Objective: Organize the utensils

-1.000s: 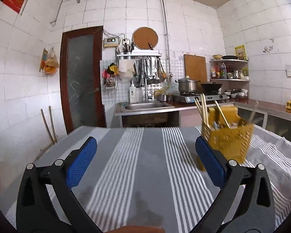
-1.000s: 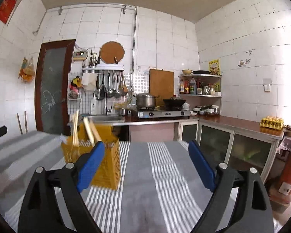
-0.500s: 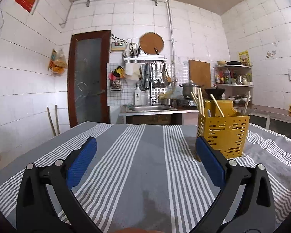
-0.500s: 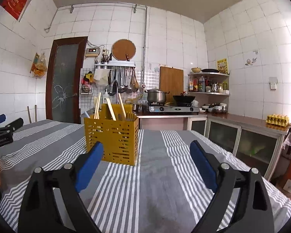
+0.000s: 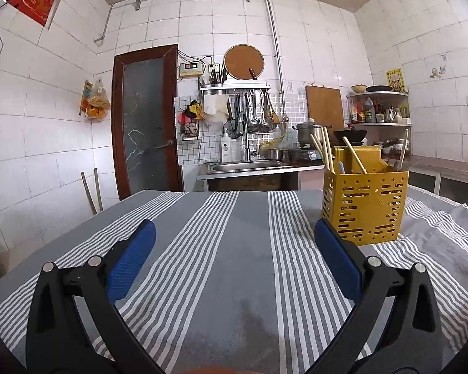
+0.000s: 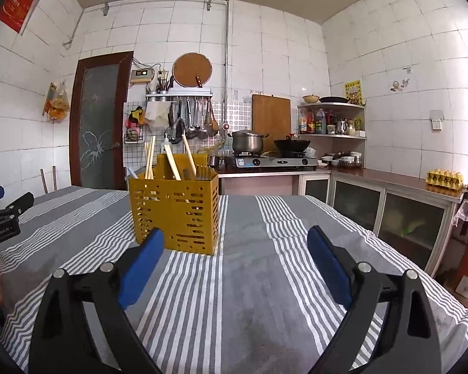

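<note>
A yellow perforated utensil holder point(image 5: 365, 207) stands upright on the grey striped tablecloth point(image 5: 234, 249), with wooden chopsticks point(image 5: 326, 152) and other utensils sticking out of it. It also shows in the right wrist view point(image 6: 175, 215), left of centre, with chopsticks point(image 6: 149, 157). My left gripper point(image 5: 234, 237) is open and empty, low over the cloth, left of the holder. My right gripper point(image 6: 235, 243) is open and empty, in front of and right of the holder. The left gripper's tip point(image 6: 3, 212) shows at the far left of the right wrist view.
Beyond the table stand a sink counter point(image 5: 249, 168), a gas stove with a pot point(image 6: 247, 141) and wok point(image 6: 291, 145), a glass-front cabinet point(image 6: 390, 208), an egg tray point(image 6: 445, 179) and a brown door point(image 5: 146, 121). The table's right edge point(image 6: 421, 274) drops off.
Both grippers have lowered and levelled toward the table over the last second. The holder now sits sharp and steady in both views. Both grippers stayed open.
</note>
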`<state>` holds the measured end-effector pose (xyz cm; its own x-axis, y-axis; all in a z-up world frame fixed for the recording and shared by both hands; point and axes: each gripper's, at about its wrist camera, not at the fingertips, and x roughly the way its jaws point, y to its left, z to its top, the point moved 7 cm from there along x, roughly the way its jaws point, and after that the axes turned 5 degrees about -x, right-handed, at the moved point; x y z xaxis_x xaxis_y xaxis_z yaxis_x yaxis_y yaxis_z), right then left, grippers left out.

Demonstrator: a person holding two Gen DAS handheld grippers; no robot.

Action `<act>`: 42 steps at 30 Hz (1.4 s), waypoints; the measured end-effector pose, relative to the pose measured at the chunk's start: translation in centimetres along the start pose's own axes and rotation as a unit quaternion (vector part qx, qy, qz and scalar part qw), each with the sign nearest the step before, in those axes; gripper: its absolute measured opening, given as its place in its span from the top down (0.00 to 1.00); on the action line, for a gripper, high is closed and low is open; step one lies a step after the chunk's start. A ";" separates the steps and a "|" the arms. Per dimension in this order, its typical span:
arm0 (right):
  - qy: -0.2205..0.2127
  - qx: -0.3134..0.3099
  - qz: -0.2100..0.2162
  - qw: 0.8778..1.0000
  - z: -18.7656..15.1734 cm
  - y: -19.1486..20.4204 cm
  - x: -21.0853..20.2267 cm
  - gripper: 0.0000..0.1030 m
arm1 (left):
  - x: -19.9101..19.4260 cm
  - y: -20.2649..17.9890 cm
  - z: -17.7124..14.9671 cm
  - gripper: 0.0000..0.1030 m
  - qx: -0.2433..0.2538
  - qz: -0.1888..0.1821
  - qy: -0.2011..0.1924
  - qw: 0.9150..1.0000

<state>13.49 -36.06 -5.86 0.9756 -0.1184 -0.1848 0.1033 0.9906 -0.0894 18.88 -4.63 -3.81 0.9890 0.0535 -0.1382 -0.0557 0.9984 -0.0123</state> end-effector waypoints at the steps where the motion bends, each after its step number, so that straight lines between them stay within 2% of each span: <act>1: 0.003 -0.002 0.000 1.000 0.0 0.1 0.1 0.12 | 0.1 0.0 0.0 0.05 0.001 0.000 0.001 1.000; 19: 0.016 -0.005 -0.003 1.000 -0.2 0.4 0.7 0.12 | 0.1 -0.5 -0.2 0.05 0.009 -0.006 0.004 1.000; 42: 0.011 0.003 -0.008 1.000 -0.3 0.3 0.6 0.11 | 0.2 -0.7 -0.2 0.05 0.011 -0.009 0.007 1.000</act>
<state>14.06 -35.88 -6.27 0.9693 -0.1354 -0.2050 0.1200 0.9891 -0.0859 19.09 -5.32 -3.99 0.9879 0.0351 -0.1511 -0.0346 0.9994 0.0059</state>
